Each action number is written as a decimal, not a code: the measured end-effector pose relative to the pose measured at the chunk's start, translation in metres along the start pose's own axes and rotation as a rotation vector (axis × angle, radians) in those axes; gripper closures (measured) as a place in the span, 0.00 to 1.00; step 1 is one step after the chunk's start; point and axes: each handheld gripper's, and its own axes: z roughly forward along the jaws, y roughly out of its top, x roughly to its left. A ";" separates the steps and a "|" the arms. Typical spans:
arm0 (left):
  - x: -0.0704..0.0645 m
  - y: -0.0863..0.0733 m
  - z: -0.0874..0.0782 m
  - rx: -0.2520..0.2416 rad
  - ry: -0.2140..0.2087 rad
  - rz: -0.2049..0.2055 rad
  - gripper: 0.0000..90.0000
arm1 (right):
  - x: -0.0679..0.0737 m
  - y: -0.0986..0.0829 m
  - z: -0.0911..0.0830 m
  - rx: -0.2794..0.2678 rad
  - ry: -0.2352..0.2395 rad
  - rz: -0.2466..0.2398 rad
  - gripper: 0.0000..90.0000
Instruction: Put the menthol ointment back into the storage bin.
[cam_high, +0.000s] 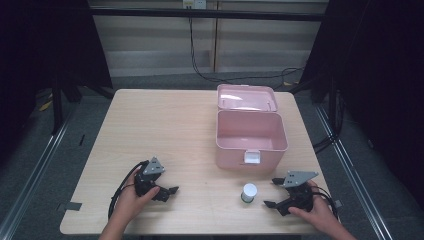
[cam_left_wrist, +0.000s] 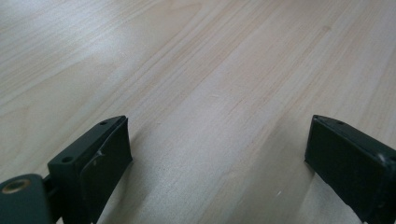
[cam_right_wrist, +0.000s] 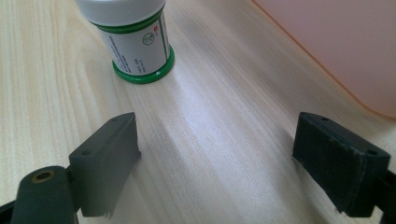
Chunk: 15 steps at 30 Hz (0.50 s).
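Nothing looks done yet: the box (cam_high: 251, 137) stands open and empty, the jar (cam_high: 248, 192) waits before it, and both the left gripper (cam_high: 167, 191) and right gripper (cam_high: 273, 192) rest released, holding nothing.

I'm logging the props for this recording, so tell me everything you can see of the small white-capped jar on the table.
The small round jar with a ribbed white screw cap has a white printed label between green bands and a green base rim; it looks plastic. It stands upright and closed on the pale wooden table, just in front of the open pink plastic box and apart from it. The right hand-held gripper lies beside it, jaws open, not touching. Only the table touches it; the label text is too small to read.
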 end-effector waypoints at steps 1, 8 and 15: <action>0.000 0.000 0.000 0.000 -0.001 -0.002 0.07 | 0.000 0.000 0.000 0.000 0.000 0.001 0.15; 0.000 0.000 0.000 -0.002 -0.001 -0.003 0.07 | 0.003 0.012 -0.001 0.108 -0.020 0.021 0.16; 0.000 0.000 0.000 0.000 0.000 0.000 0.07 | 0.005 0.028 -0.004 0.253 0.025 0.029 0.21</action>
